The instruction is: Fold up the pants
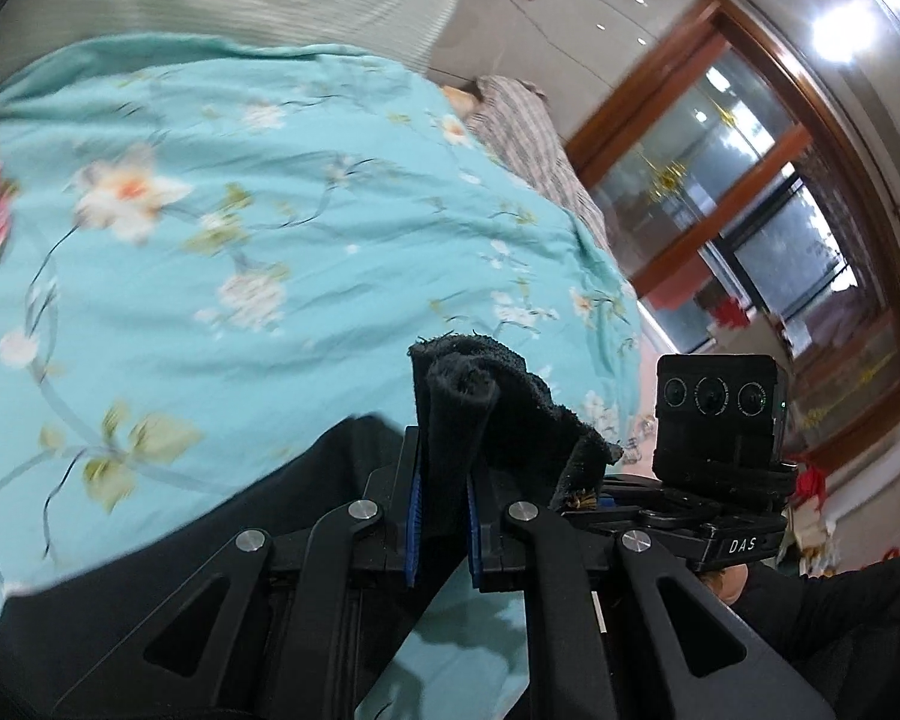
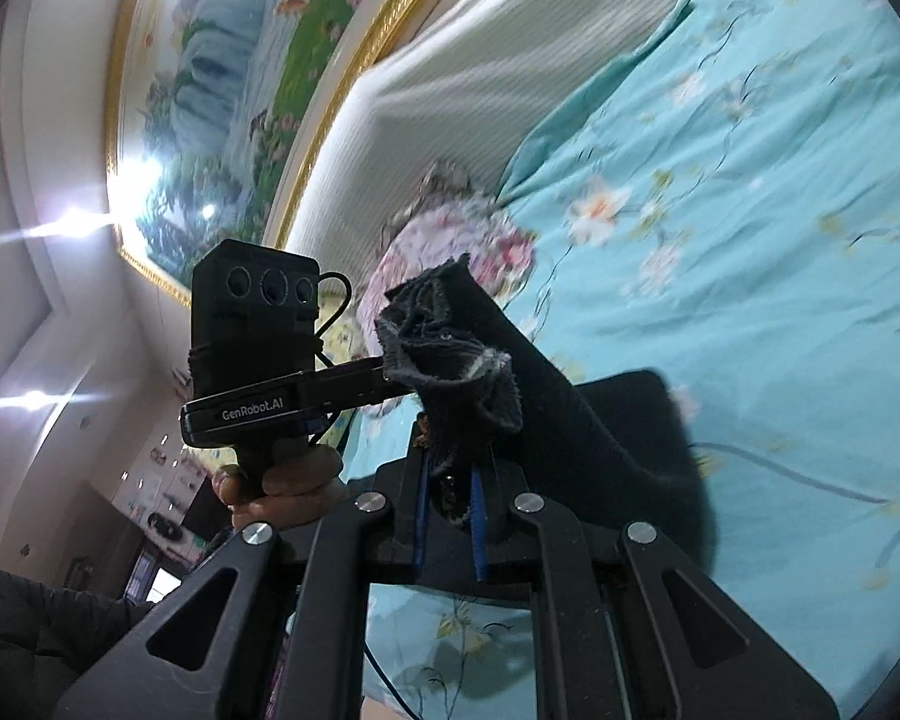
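"DAS", "GenRobot.AI" on the hand-held grippers' bases (image 1: 741,545) (image 2: 252,414)

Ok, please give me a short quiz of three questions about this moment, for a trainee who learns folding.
1. True or false: the left gripper is shut on the black pants.
2. The bedsheet under the pants is: A) plain white B) turquoise with flowers C) red striped.
3. Fill in: in the right wrist view, the right gripper holds a bunched ____ of the pants.

Key: 1 true; 2 B; 3 edge.
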